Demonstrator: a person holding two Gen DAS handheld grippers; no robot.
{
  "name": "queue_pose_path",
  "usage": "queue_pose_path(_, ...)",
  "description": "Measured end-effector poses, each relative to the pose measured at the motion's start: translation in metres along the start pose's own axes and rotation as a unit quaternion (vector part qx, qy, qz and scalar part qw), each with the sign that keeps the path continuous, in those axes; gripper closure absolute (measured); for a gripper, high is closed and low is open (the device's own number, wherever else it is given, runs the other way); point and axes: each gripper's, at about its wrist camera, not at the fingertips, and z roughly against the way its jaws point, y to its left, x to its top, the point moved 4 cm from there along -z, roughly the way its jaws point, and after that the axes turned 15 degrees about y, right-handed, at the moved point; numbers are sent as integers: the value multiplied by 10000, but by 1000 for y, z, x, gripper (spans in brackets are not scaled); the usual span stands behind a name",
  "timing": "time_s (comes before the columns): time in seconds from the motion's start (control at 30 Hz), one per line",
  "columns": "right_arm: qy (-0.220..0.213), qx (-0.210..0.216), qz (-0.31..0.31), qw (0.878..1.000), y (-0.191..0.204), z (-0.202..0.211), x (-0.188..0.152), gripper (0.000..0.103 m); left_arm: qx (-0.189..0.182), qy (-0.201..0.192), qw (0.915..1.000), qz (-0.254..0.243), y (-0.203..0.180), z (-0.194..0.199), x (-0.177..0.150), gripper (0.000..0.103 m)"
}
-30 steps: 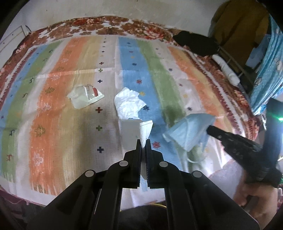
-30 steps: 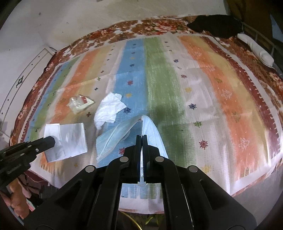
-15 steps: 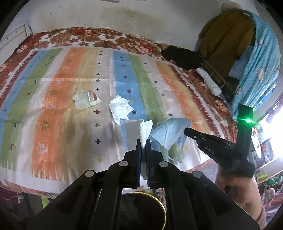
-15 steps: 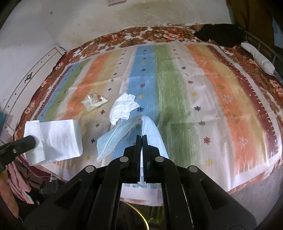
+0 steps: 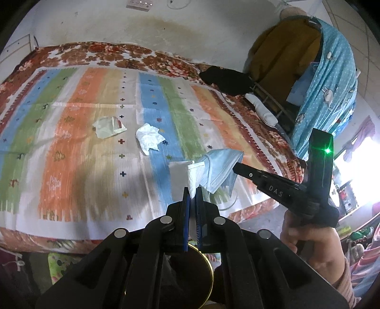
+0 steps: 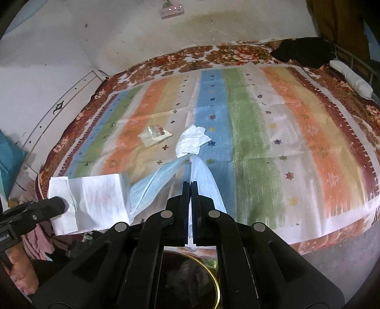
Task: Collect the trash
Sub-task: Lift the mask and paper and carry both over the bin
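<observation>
My left gripper (image 5: 192,190) is shut on a folded white tissue (image 5: 181,176), held in the air past the bed's near edge; the tissue also shows in the right wrist view (image 6: 95,202). My right gripper (image 6: 190,184) is shut on a light blue face mask (image 6: 204,176), which also shows in the left wrist view (image 5: 220,166), right next to the tissue. A crumpled white tissue (image 5: 149,139) and a clear plastic wrapper (image 5: 108,127) lie on the striped bedspread (image 5: 71,142). A gold-rimmed dark bin (image 5: 204,275) sits below both grippers, mostly hidden; it also shows in the right wrist view (image 6: 213,282).
A black cloth (image 5: 225,80) and a white roll (image 5: 261,110) lie at the bed's far right corner. Blue and yellow clothes (image 5: 325,78) hang to the right. A white power strip (image 6: 171,10) is on the wall behind the bed.
Both grippers have pulled back and up from the bed with the tissue and the mask still held. The bin's gold rim has come into view below them.
</observation>
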Motion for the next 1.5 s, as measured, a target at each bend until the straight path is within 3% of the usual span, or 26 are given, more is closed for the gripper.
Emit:
queue_pose_path(0.57,-216,319,36,9993,11,24,-61,102,-293,67,9994,147,11,6,-63,99)
queue_pose_path(1.0,-147,517,63,9985,15,25,-109,102,-24,312,9995,-26,4,-5,-108,99)
queue_pose_path(1.3,-12,309,305,9991,33,20,-144,102,2,547,9985,20,6,-11,-135,99)
queue_pose_path(1.5,148,-3,544,9984,44,10,-161,102,207,791,9966,106,7,-22,-146,99)
